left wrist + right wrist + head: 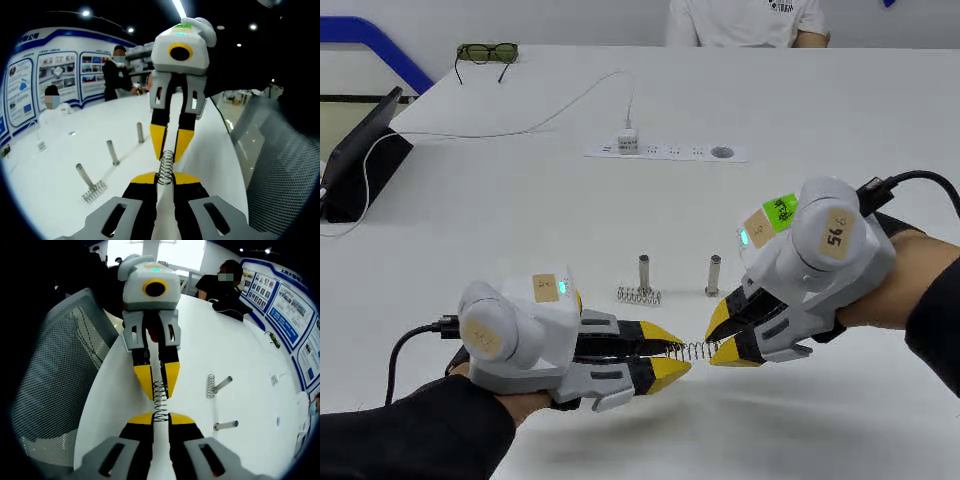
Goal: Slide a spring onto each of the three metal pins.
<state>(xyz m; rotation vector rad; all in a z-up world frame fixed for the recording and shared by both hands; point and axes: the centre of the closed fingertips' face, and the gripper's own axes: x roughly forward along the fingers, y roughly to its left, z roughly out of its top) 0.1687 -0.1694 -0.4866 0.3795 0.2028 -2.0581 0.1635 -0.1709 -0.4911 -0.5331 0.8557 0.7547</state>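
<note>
So here's where we're at. Closest to us, the left hand-held gripper and the right hand-held gripper sit nose to nose over the bench, with one spring running between them. Both are clamped shut on it, the left on one end and the right on the other. The coil bridges the small gap between the yellow tips, and it looks to be held up off the bench.

Just past the tips we've got the metal pins standing upright. The first pin is beyond the left hand-held gripper's tips, and a second spring lies flat on the bench right at its foot, on the side facing us. We can't tell whether it's actually touching the pin. The second pin is just beyond the right hand-held gripper's tips and has nothing on it. In the left gripper view, the row carries on to a third pin, off to the left of the jaws and also bare.

Further out past the pins is a white power strip with a plug in it and a white cable trailing off to the left. Well beyond the left hand-held gripper there's a dark tablet propped at the bench edge, and a pair of glasses at the far side. A person in a white shirt sits at the far end.
</note>
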